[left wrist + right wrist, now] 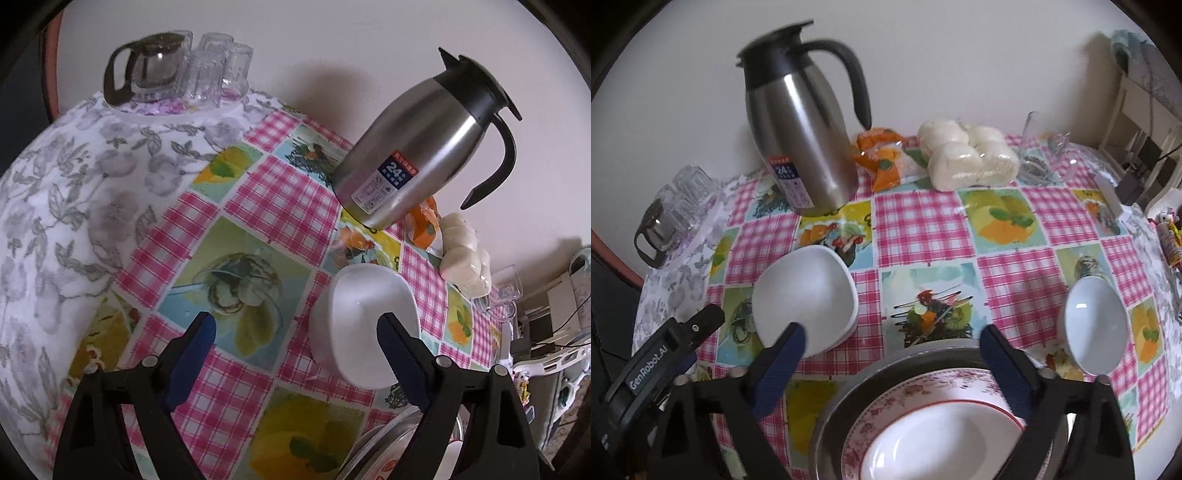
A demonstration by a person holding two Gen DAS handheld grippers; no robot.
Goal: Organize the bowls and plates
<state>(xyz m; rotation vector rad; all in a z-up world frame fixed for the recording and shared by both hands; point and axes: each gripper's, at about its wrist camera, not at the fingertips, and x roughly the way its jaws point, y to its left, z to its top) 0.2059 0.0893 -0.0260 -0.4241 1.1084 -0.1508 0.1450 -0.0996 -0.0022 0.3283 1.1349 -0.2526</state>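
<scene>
The steel flask point(803, 144) bore a label reading "24"; the left gripper point(665, 365) was marked "GenRobot.AI".

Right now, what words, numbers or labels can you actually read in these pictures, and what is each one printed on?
"GenRobot.AI": white lettering on the black body of the left gripper, seen from the right wrist.
"24": large white number on the blue label of the steel thermos jug.
The red strip above it and the small print and icons below: too small to read.
Orange snack packet: print blurred.

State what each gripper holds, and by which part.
Nothing is held. The left gripper and the right gripper both have their fingers apart, with nothing pressed between them.
</scene>
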